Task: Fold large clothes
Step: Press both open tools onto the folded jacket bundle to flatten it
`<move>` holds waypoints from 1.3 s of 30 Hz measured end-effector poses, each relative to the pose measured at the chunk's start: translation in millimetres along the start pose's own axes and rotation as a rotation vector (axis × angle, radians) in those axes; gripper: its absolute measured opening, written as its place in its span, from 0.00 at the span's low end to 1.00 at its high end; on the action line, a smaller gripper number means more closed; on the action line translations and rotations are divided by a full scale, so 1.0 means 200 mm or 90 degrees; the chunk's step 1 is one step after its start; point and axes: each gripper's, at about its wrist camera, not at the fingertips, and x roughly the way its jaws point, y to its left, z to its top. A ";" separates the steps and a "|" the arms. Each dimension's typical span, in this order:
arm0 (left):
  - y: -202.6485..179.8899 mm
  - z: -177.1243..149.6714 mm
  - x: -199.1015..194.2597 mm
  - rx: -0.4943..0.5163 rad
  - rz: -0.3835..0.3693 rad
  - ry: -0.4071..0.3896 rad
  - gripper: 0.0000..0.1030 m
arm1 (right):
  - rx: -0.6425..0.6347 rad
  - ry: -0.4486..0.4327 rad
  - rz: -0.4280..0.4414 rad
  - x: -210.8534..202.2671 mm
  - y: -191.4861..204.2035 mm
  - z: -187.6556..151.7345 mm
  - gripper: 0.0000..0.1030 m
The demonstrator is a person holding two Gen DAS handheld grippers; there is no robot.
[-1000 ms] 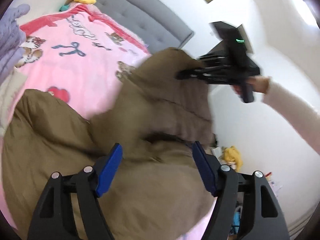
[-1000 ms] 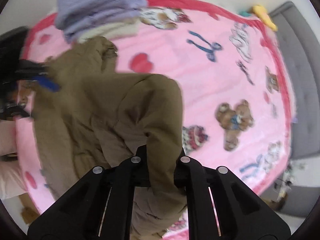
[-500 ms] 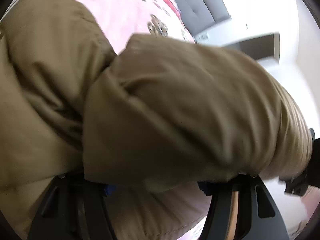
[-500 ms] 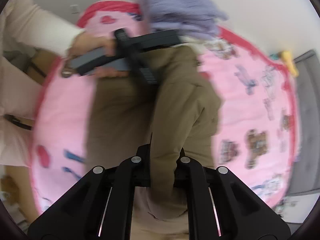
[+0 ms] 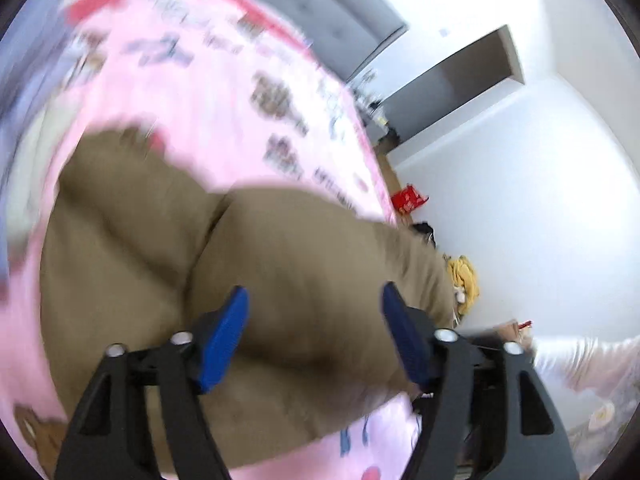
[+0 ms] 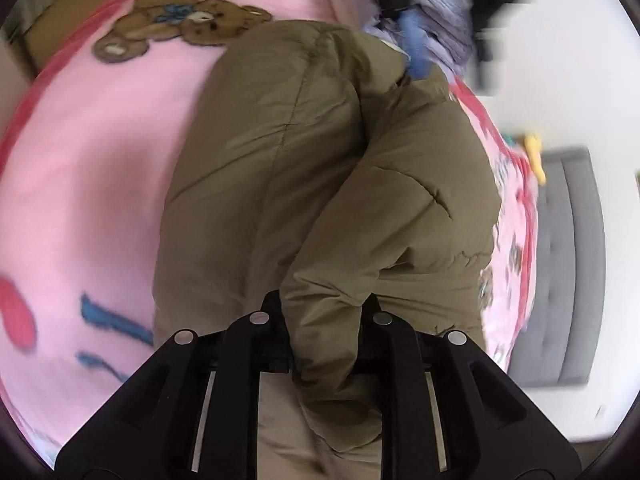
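A large olive-brown padded jacket (image 5: 288, 264) lies on a pink cartoon-print blanket (image 5: 224, 120) on a bed. My left gripper (image 5: 314, 316) is open, its blue-padded fingers (image 5: 224, 336) spread just above the jacket, holding nothing. In the right wrist view the jacket (image 6: 280, 152) lies folded over itself. My right gripper (image 6: 324, 312) is shut on a fold of the jacket, which bulges out between the jaws and hides the fingertips.
A grey headboard (image 6: 576, 248) stands at the far end of the bed. A pile of lilac and blue clothes (image 6: 436, 28) lies beyond the jacket. A red packet (image 5: 408, 200) and a yellow cloth (image 5: 464, 280) lie on the floor by the white wall.
The right gripper has carried its fold of jacket across and down onto the rest. The left gripper, covered by the fold half a second ago, is clear and open above the jacket.
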 end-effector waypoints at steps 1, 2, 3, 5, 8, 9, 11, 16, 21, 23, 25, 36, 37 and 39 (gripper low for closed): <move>-0.07 0.04 0.03 0.009 -0.015 0.003 0.72 | 0.028 0.000 -0.004 0.01 0.00 0.01 0.16; -0.12 0.07 0.07 0.019 -0.033 0.014 0.72 | 0.043 -0.001 -0.010 0.02 0.00 0.01 0.16; -0.19 0.09 0.14 0.035 -0.026 0.027 0.72 | 0.058 0.003 -0.016 0.04 0.01 0.01 0.16; -0.23 0.10 0.24 0.066 0.026 0.060 0.72 | 0.079 0.007 -0.027 0.06 0.02 0.01 0.17; -0.17 0.00 0.36 0.059 0.093 0.104 0.71 | 0.109 0.000 -0.035 0.07 0.04 0.00 0.18; -0.12 -0.02 0.40 0.047 0.120 0.109 0.65 | 0.119 -0.003 -0.037 0.07 0.05 0.00 0.20; -0.06 -0.12 0.42 0.061 0.146 0.103 0.64 | 0.132 0.000 -0.038 0.09 0.07 -0.01 0.24; -0.02 -0.25 0.48 0.114 0.206 0.093 0.64 | 0.241 -0.043 0.011 0.02 -0.01 -0.03 0.44; -0.02 -0.24 0.48 0.103 0.194 0.072 0.64 | 0.503 -0.247 0.034 -0.37 -0.29 -0.23 0.70; -0.02 -0.26 0.48 0.117 0.194 0.072 0.64 | 0.581 -0.329 -0.020 -0.50 -0.40 -0.32 0.79; -0.01 -0.26 0.48 0.124 0.184 0.070 0.64 | 0.642 -0.321 -0.068 -0.51 -0.55 -0.39 0.81; 0.01 -0.33 0.46 0.176 0.166 0.042 0.64 | 0.697 -0.124 -0.062 0.00 -0.42 -0.67 0.47; 0.01 -0.34 0.46 0.187 0.166 0.039 0.64 | 0.701 -0.119 -0.067 0.02 -0.38 -0.69 0.48; 0.01 -0.36 0.46 0.201 0.167 0.035 0.64 | 0.718 -0.127 -0.078 0.07 -0.30 -0.73 0.48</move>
